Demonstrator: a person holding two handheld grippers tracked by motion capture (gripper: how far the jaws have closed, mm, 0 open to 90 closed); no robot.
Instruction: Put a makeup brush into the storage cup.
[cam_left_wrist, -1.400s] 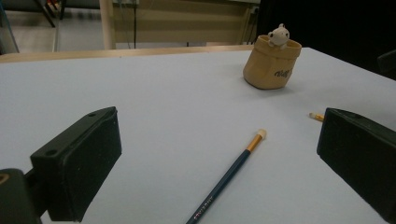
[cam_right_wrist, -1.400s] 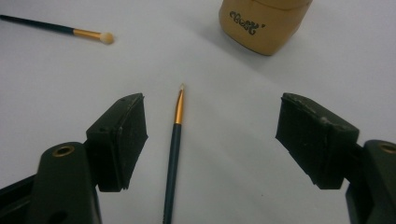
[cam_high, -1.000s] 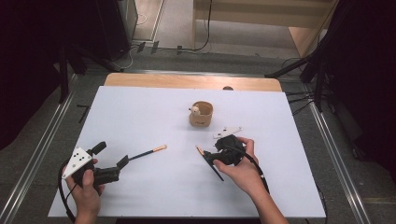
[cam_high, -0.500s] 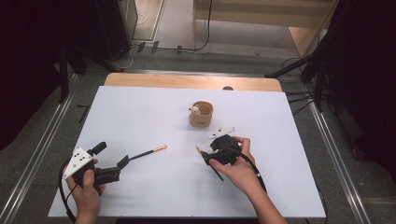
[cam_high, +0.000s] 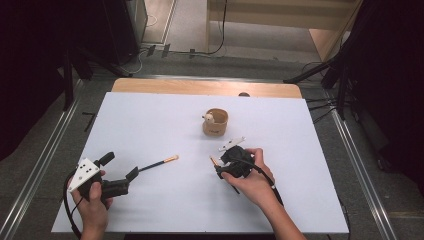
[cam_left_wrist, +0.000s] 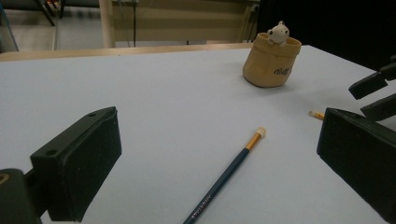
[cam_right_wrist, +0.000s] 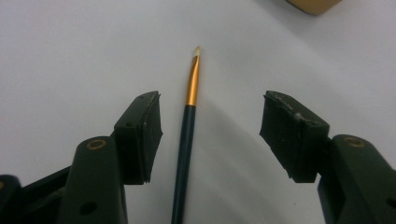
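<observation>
— What is being seen on the bench (cam_high: 150, 120) at this moment?

— A flat, pale, matte surface is being shown, with a strip of bare wood at its far edge. A squat tan cup (cam_high: 216, 123), soft-sided like a little sack, is standing near the middle, and a small cream bear figure (cam_high: 208, 118) is perched on its rim. Two slim pencils are lying on the surface, each with a dark blue barrel, a gold metal band and a pale eraser tip.

— How is the right tool (cam_right_wrist: 210, 135) being held?

— It is being held low over the right pencil (cam_right_wrist: 187, 140) by the person's right hand (cam_high: 250, 177). Its black jaws, blocky and with worn pads, are standing apart and have just been closing. The pencil is lying between them, closer to the jaw on the left of the right gripper view, and is not being pressed by either pad.

— And the left tool (cam_left_wrist: 215, 154)?

— It is being held by the left hand (cam_high: 92, 200) near the front left corner, with its jaws wide apart and nothing gripped. The left pencil (cam_left_wrist: 229, 175) is lying between and just ahead of the jaws, its eraser end pointing away toward the cup, which is standing well apart from it.
</observation>
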